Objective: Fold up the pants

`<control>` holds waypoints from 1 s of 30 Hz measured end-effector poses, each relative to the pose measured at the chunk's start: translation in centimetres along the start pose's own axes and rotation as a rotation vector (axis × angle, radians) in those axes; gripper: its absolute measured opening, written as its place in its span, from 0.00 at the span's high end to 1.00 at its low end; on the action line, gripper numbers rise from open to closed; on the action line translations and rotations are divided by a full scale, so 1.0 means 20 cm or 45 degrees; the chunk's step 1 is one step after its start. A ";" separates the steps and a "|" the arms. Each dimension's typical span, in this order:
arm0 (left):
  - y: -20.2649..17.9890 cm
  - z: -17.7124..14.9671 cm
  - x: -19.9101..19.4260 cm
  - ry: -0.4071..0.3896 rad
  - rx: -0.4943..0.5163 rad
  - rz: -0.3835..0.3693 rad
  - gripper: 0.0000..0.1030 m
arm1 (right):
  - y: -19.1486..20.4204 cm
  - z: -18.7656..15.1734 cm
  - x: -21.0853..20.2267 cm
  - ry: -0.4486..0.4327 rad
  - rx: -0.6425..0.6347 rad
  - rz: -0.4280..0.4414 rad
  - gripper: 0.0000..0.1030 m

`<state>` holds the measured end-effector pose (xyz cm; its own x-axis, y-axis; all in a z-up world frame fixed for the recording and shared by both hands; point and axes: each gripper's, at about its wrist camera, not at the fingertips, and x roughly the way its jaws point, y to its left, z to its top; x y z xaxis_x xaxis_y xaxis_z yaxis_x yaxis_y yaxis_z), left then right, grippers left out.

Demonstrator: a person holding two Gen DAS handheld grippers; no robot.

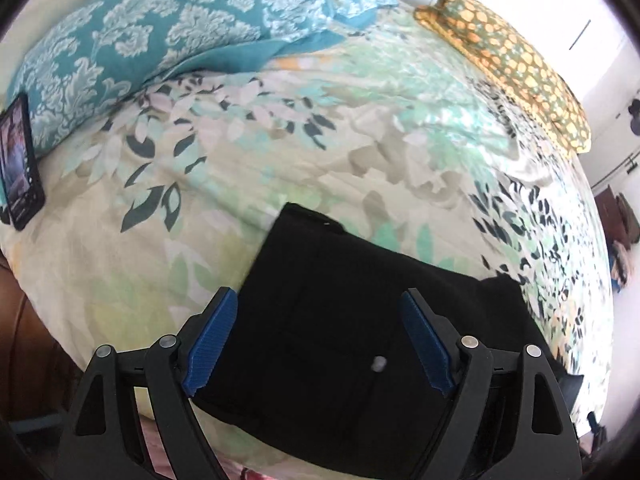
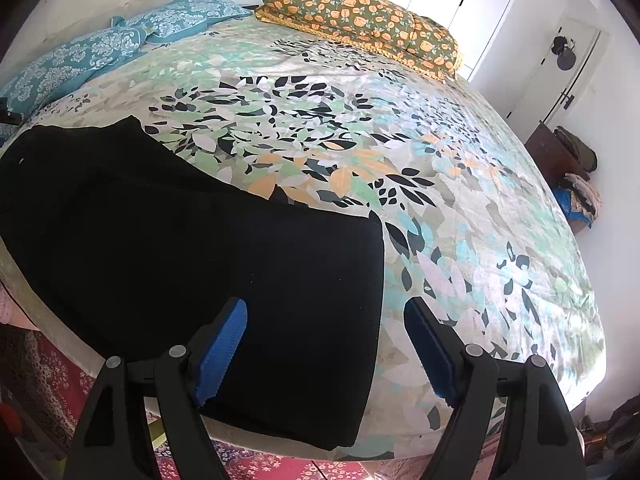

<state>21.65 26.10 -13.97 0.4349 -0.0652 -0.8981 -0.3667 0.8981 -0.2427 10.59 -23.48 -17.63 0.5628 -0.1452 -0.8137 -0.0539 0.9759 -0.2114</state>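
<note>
Left gripper (image 1: 320,340) fingers apart, nothing clamped, hovering over black pants (image 1: 352,320). Right gripper (image 2: 326,350) fingers also apart, empty, above the pants' right edge. Pants lie flat at near edge of bed (image 2: 460,208), looks folded, though dark fabric hides the layers. Beyond: phone (image 1: 18,164), teal pillows (image 1: 160,36), orange-patterned blanket (image 2: 360,16).

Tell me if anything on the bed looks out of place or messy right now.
Nothing is spilled or damaged. The black pants lie partly folded, flat near the bed's edge, both grippers open above them. The only stray item is a phone propped by the teal pillow.
</note>
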 end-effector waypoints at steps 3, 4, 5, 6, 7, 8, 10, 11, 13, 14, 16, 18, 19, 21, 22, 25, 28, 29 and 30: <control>0.05 0.02 0.14 0.145 0.067 -0.043 0.17 | 0.00 0.00 0.01 0.010 0.007 0.029 0.22; 0.04 0.01 0.19 0.168 0.108 -0.010 0.17 | 0.01 0.00 0.01 0.011 0.007 0.040 0.22; 0.04 0.00 0.24 0.189 0.153 0.046 0.15 | 0.01 0.00 0.01 0.011 0.006 0.048 0.22; 0.03 0.00 0.28 0.196 0.172 0.090 0.06 | 0.01 0.00 0.01 0.010 0.001 0.052 0.22; 0.04 0.00 0.32 0.196 0.165 0.117 0.00 | 0.02 -0.01 0.01 0.008 -0.003 0.053 0.22; 0.05 0.00 0.35 0.204 0.144 0.102 0.00 | 0.02 -0.01 0.00 0.005 -0.005 0.053 0.22; 0.08 -0.01 0.41 0.275 0.060 0.019 0.00 | 0.00 -0.01 0.00 0.000 0.006 0.055 0.22; 0.10 -0.02 0.42 0.289 0.012 -0.011 0.01 | -0.01 -0.01 0.00 -0.003 0.017 0.056 0.22; 0.10 -0.03 0.40 0.298 -0.019 -0.108 0.46 | -0.03 -0.02 -0.01 -0.006 0.046 0.059 0.22; 0.09 -0.03 0.37 0.305 -0.039 -0.121 0.53 | -0.05 -0.02 -0.01 -0.009 0.062 0.061 0.22; 0.07 -0.02 0.30 0.275 -0.042 -0.098 0.80 | -0.07 -0.02 -0.02 -0.015 0.092 0.066 0.22; 0.03 -0.02 0.20 0.250 -0.072 -0.140 0.84 | -0.10 -0.02 -0.02 -0.018 0.117 0.072 0.22; 0.00 -0.02 0.12 0.226 -0.093 -0.182 0.84 | -0.11 -0.02 -0.02 -0.019 0.128 0.076 0.22; -0.08 -0.03 -0.02 0.201 -0.121 -0.295 0.84 | -0.13 -0.02 -0.02 -0.021 0.149 0.085 0.22; -0.15 -0.04 -0.09 0.199 -0.125 -0.357 0.84 | -0.13 -0.02 -0.02 -0.023 0.160 0.091 0.22; -0.47 -0.12 -0.26 0.184 -0.027 -0.472 0.85 | -0.16 -0.01 -0.02 -0.030 0.198 0.112 0.22; -0.83 -0.26 -0.30 0.185 0.145 -0.483 0.84 | -0.18 -0.01 -0.02 -0.036 0.241 0.129 0.22; -0.94 -0.30 -0.27 0.193 0.192 -0.478 0.84 | -0.19 -0.01 -0.02 -0.037 0.254 0.133 0.22; -1.05 -0.37 -0.24 0.195 0.250 -0.455 0.84 | -0.20 -0.01 -0.02 -0.038 0.265 0.133 0.22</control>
<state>21.25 4.37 -7.34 0.3738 -0.4374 -0.8179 -0.0454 0.8721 -0.4872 10.33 -27.44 -16.57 0.5877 -0.0399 -0.8081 0.0565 0.9984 -0.0081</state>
